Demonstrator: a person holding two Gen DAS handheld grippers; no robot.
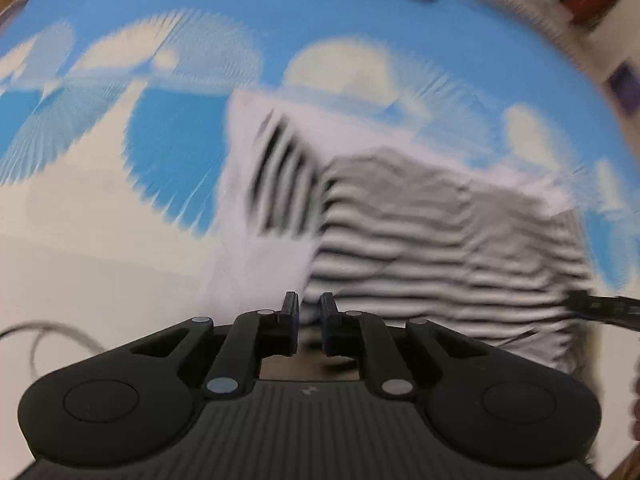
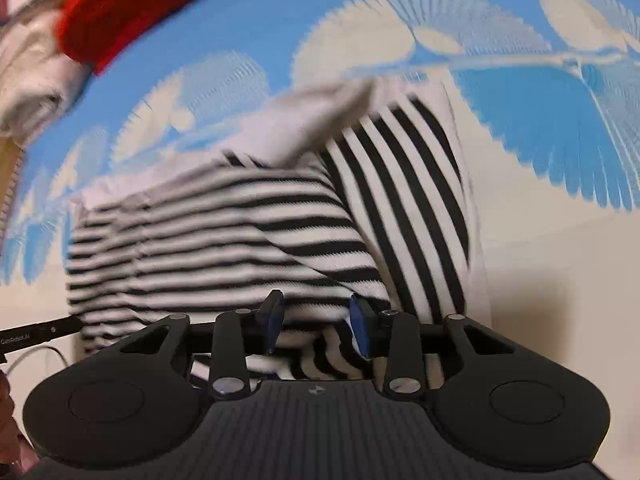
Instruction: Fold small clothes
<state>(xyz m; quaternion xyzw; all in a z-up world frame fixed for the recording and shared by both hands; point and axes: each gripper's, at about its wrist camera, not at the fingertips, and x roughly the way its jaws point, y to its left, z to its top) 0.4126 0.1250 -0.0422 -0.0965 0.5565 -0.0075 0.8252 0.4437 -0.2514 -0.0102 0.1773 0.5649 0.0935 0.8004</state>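
Observation:
A black-and-white striped garment [image 1: 440, 240] lies partly folded on the blue and cream patterned cover [image 1: 180, 128], one part with its stripes running crosswise over the other. My left gripper [image 1: 309, 312] hangs over the garment's near left edge, its jaws a narrow gap apart with nothing pinched. In the right wrist view the striped garment [image 2: 240, 232] fills the middle. My right gripper [image 2: 316, 316] stands open over its near edge; striped cloth lies between and under the fingers without the pads pressing on it. Both views are blurred.
A red cloth [image 2: 140, 4] and pale clothes [image 2: 32, 80] lie at the far edge of the cover [image 2: 520, 260]. The other gripper's black tip [image 1: 600, 308] enters from the right. A thin cable [image 1: 40, 332] loops at the near left.

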